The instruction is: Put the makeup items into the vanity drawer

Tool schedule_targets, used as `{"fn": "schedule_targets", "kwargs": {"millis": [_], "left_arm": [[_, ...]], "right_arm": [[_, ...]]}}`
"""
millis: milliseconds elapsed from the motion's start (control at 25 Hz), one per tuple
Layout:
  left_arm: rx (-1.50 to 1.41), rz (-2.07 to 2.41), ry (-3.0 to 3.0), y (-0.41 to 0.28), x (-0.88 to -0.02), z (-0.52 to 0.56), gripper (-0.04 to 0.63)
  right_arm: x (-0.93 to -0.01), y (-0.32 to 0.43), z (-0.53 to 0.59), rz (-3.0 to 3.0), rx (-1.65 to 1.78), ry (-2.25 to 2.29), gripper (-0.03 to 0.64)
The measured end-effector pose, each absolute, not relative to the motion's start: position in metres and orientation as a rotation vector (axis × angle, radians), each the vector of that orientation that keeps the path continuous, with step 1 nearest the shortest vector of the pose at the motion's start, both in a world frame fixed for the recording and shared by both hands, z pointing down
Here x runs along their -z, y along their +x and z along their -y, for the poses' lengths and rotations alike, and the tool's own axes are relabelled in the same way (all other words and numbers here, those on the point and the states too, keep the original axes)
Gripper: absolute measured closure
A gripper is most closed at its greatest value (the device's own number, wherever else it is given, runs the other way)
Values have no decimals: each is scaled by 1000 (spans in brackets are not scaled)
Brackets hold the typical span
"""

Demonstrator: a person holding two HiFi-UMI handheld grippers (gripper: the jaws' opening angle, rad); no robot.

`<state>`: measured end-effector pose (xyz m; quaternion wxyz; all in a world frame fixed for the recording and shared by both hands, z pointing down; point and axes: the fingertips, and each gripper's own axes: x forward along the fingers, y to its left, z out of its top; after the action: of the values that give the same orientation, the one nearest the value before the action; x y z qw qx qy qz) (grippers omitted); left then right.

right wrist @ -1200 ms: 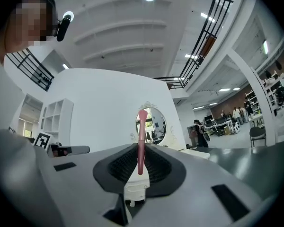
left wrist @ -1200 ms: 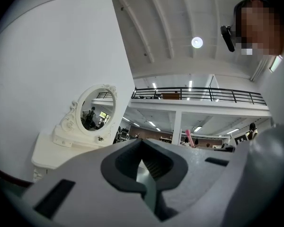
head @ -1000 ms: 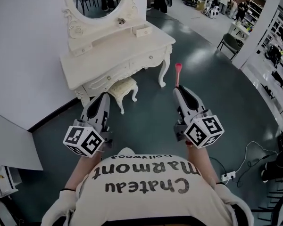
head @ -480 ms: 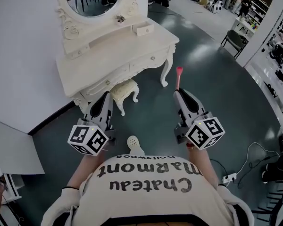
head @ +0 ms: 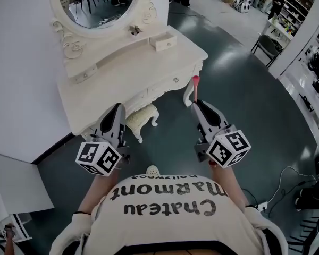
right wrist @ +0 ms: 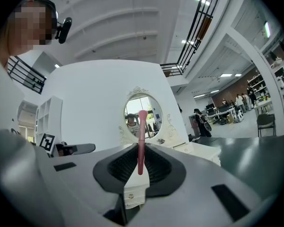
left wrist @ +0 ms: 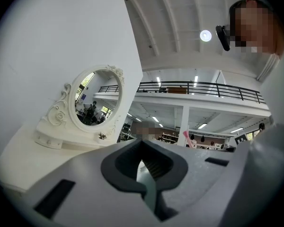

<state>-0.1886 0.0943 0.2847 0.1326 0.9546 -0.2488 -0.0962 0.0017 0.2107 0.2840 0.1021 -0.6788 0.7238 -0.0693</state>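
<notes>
A white vanity table (head: 122,70) with an oval mirror (head: 98,1) stands ahead and to the left. Its front drawers (head: 167,84) are closed. A small drawer box (head: 163,41) sits on the top. My right gripper (head: 196,104) is shut on a pink makeup brush (head: 195,87) that points up and forward, close to the table's right corner. In the right gripper view the pink brush (right wrist: 141,141) stands upright between the jaws of that gripper (right wrist: 141,148). My left gripper (head: 117,109) hovers over the table's front edge with its jaws together and nothing in them.
A white cushioned stool (head: 141,117) sits under the table's front. A white wall (head: 21,62) runs behind the vanity. A dark chair (head: 263,47) stands at the far right, and a power strip with cables (head: 260,205) lies on the grey floor at the right.
The vanity has come nearer and lower in the head view as the person stepped toward it. Both grippers keep their pose, and the brush stays in the right one.
</notes>
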Motion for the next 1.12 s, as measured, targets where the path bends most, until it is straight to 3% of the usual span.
{"fn": "schedule_targets", "kwargs": {"millis": [600, 1120], "left_arm": [[263, 648, 2811, -145, -274, 23, 588], [199, 775, 2721, -177, -304, 53, 588]], "right_arm": [[-269, 42, -88, -2129, 190, -2011, 558], [-297, 42, -38, -2207, 323, -1969, 558]]}}
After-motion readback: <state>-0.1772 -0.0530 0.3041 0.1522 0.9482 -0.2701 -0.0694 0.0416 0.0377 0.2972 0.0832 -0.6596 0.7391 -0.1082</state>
